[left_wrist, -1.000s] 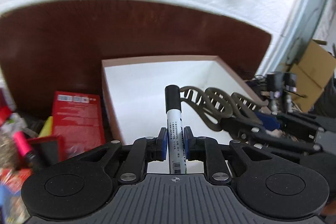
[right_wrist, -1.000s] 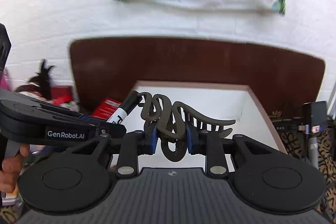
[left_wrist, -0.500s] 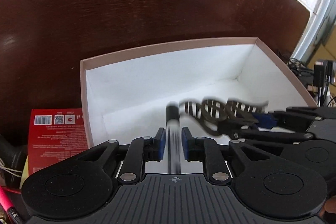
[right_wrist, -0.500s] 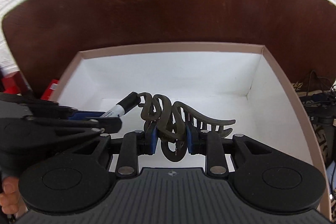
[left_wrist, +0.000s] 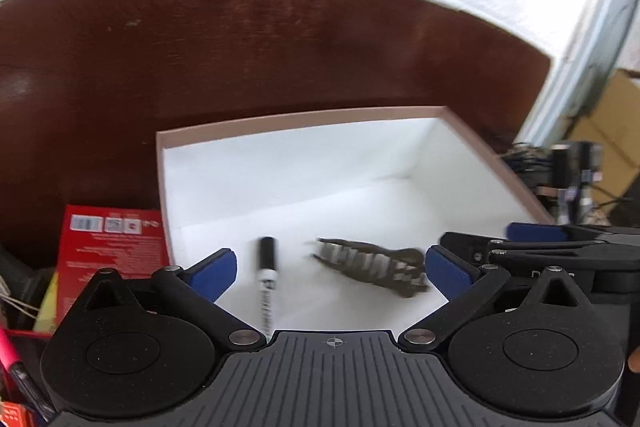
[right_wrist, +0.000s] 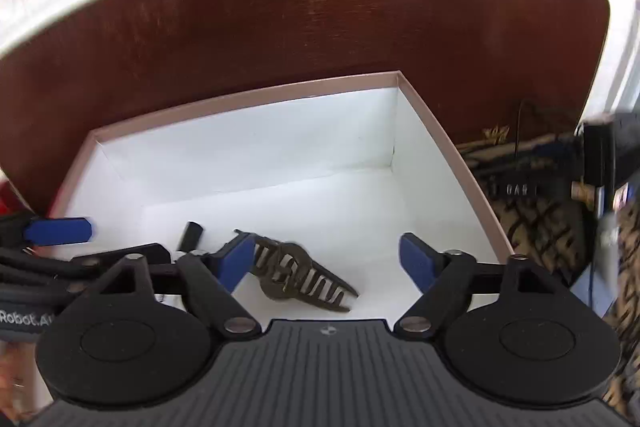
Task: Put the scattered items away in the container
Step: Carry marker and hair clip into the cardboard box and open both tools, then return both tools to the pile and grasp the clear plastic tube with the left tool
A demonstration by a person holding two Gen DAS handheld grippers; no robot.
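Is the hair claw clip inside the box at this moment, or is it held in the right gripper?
Inside. The hair claw clip lies on the white floor of the box, clear of the pads of the right gripper, whose jaws are opening.

Your right gripper (right_wrist: 328, 263) hangs over the white box (right_wrist: 248, 95), its jaws opening with blue pads clear of the brown hair claw (right_wrist: 304, 277) on the floor below; a black-capped marker (right_wrist: 191, 235) lies just left, beside your left gripper (right_wrist: 60, 231)
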